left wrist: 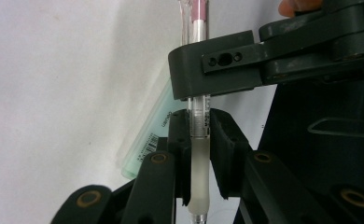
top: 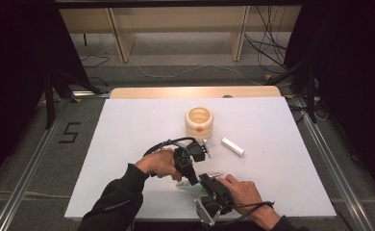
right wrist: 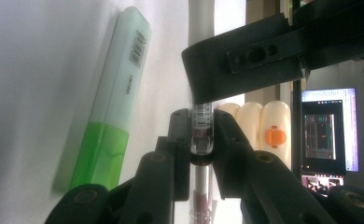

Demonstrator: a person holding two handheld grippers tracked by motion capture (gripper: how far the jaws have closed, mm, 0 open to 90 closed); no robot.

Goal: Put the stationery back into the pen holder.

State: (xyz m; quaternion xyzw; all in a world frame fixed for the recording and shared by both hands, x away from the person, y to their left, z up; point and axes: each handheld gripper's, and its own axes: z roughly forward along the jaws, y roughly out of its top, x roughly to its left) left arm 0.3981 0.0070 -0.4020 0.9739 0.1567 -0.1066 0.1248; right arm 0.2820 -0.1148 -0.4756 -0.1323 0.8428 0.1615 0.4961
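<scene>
- Pen [left wrist: 199, 140] – a clear-barrelled one with a frosted grip and a pink core – is held off the white table [top: 128, 144] near its front edge, clamped between both grippers at once.
- Left gripper [top: 195, 180], seen from above, reaches in from the person's left hand [top: 160, 161]; in its own view its two black jaws are closed snugly on the frosted part of the pen, pads pressing both sides.
- Right gripper [top: 206, 179] sits just in front of the right hand [top: 243, 190], nose to nose with the left one; in the right gripper view [right wrist: 201, 135] its jaws are pinched tight on the clear end of the same pen.
- Each gripper view shows the other gripper's jaw crossing the pen just beyond its own grip.
- Green highlighter [right wrist: 115, 102] with a pale cap and a barcode lies flat on the table just beside the pen – under the two grippers in the high view.
- Farther out, a small white block [top: 232, 146] lies on the table to the right.
- Cream ribbed holder [top: 199, 123] with an orange button stands upright beyond it, near the table's middle.
</scene>
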